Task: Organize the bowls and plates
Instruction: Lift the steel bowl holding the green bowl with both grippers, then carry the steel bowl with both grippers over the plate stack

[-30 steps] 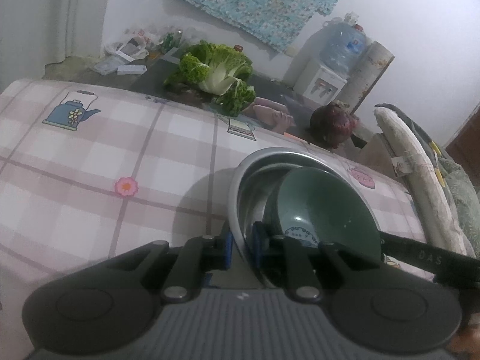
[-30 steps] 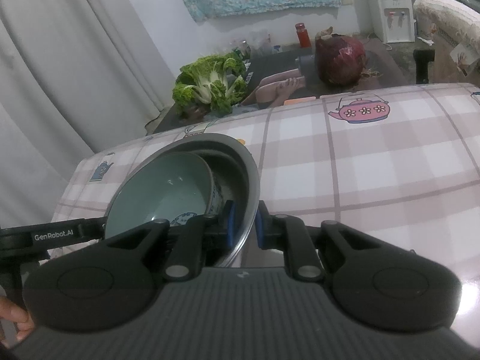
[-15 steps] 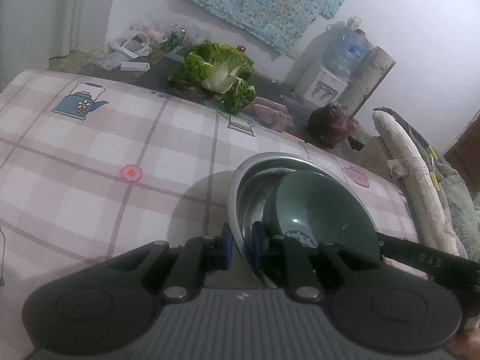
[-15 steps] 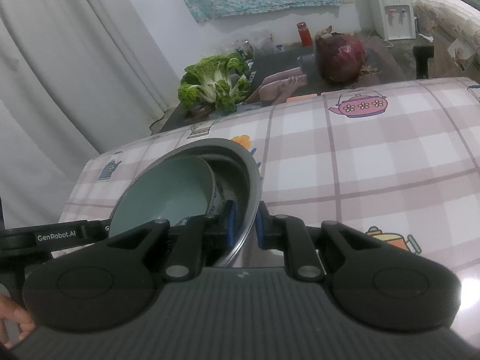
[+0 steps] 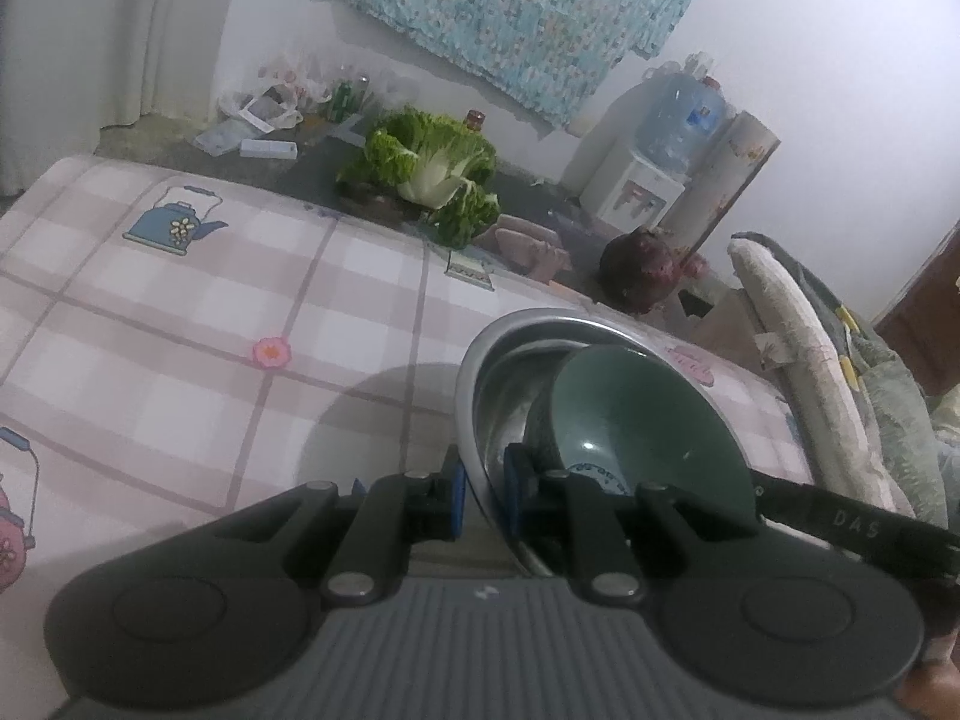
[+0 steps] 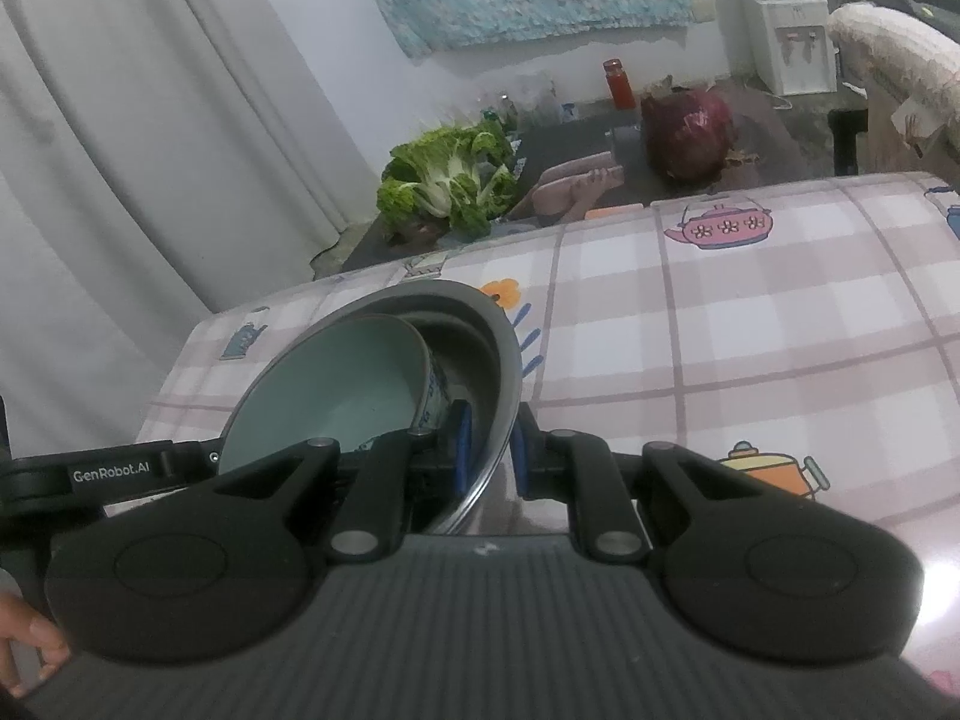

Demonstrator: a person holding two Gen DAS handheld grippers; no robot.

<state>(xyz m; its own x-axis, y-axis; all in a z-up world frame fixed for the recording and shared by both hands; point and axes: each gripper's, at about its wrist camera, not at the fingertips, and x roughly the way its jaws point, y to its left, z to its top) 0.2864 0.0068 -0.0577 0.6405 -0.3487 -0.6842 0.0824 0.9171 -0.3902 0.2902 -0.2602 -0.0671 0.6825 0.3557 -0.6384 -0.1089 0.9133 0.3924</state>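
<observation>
A steel bowl point(image 5: 480, 372) hangs above the checked tablecloth, pinched at opposite sides of its rim. My left gripper point(image 5: 483, 495) is shut on its near rim in the left wrist view. My right gripper point(image 6: 489, 456) is shut on the other side of the steel bowl point(image 6: 498, 360). Inside it a green ceramic bowl point(image 5: 636, 420) lies tilted on its side; the right wrist view shows its pale green inside point(image 6: 336, 396) and blue-patterned outer wall. The bowl's shadow falls on the cloth below it.
The tablecloth point(image 5: 180, 324) has pink checks with teapot prints. Beyond the table's far edge a lower dark surface holds a leafy cabbage point(image 5: 432, 174), a purple cabbage point(image 6: 687, 132) and a red bottle point(image 6: 618, 84). A water dispenser point(image 5: 642, 186) and a rolled mat point(image 5: 798, 348) stand right.
Both grippers have lifted slightly with the steel bowl still held between them; more of the tablecloth shows beneath and beyond it. The green bowl has kept its place inside.
</observation>
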